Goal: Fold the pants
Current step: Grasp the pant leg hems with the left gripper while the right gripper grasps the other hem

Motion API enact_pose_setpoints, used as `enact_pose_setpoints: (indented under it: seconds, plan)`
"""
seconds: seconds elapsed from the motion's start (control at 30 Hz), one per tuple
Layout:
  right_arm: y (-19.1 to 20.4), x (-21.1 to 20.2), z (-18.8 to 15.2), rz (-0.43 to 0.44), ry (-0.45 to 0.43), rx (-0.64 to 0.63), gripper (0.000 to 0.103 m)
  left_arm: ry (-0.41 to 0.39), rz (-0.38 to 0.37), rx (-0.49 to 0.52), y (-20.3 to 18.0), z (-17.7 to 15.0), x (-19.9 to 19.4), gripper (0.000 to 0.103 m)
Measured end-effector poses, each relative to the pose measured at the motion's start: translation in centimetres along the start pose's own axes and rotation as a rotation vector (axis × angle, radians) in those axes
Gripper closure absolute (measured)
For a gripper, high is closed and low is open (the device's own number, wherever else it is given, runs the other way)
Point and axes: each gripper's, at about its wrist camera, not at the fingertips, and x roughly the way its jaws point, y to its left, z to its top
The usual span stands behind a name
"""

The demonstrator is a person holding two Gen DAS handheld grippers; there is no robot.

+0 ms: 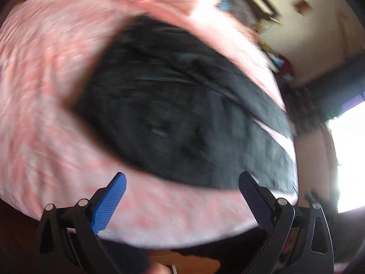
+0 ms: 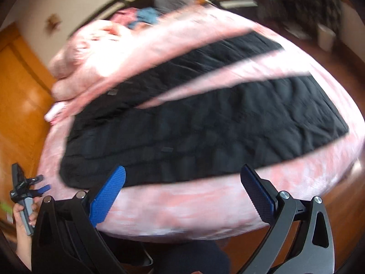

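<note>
Looking down, I see the black pants [image 2: 205, 118] lying flat on the pink bed [image 2: 182, 207] with both legs spread apart, no fold made yet, while my left claw [image 1: 182, 203] and right claw [image 2: 182, 196] hang spread wide, pinching nothing.

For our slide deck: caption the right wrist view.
Open right gripper hovers before black pants spread flat on a pink bed.
</note>
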Motion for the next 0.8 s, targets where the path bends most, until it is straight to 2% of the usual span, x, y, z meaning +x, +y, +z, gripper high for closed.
enact_pose_setpoints:
  seconds: [0.13, 0.2, 0.23, 0.3, 0.4, 0.47, 0.53, 0.67, 0.7, 0.73, 0.77, 0.8]
  plan:
    - [-7.2, 3.1, 0.3, 0.104, 0.079, 0.169, 0.002, 0.026, 0.033, -0.206, 5.5, 2.1, 2.8, 0.004]
    - [-10.3, 4.0, 0.1, 0.137, 0.102, 0.272, 0.002, 0.027, 0.01, -0.278, 6.8, 2.3, 3.9, 0.004]
    - [-12.1, 4.3, 0.0, 0.17, 0.101, 0.328, 0.002, 0.02, -0.025, -0.319, 7.2, 2.4, 4.4, 0.004]
    - [-15.1, 4.7, -0.4, 0.221, 0.088, 0.424, 0.002, 0.018, -0.071, -0.317, 6.8, 2.8, 5.3, 0.004]
    - [-19.2, 4.6, -0.6, 0.282, 0.05, 0.562, 0.002, 0.055, -0.083, -0.287, 5.1, 3.2, 7.0, 0.005]
    - [-21.7, 4.3, -0.6, 0.317, 0.023, 0.644, 0.003, 0.084, -0.071, -0.262, 4.0, 3.6, 8.0, 0.005]
    - [-24.1, 4.0, -0.5, 0.339, -0.019, 0.716, 0.003, 0.072, -0.038, -0.268, 3.5, 3.8, 8.5, 0.006]
    - [-27.1, 3.5, 0.3, 0.373, -0.088, 0.78, 0.003, 0.028, 0.021, -0.332, 4.2, 4.1, 8.5, 0.057]
    - [-27.6, 3.5, 0.4, 0.385, -0.108, 0.794, 0.003, 0.02, 0.012, -0.355, 4.7, 3.9, 8.3, 0.067]
    - [-28.3, 3.9, 0.6, 0.403, -0.125, 0.813, 0.007, 0.009, 0.002, -0.377, 5.1, 3.7, 8.3, 0.071]
    - [-29.5, 4.4, 0.8, 0.405, -0.13, 0.822, 0.012, -0.003, -0.002, -0.387, 5.4, 3.5, 8.3, 0.079]
    - [-29.7, 4.6, 1.1, 0.36, -0.128, 0.817, 0.04, -0.017, -0.001, -0.394, 5.4, 3.4, 8.3, 0.086]
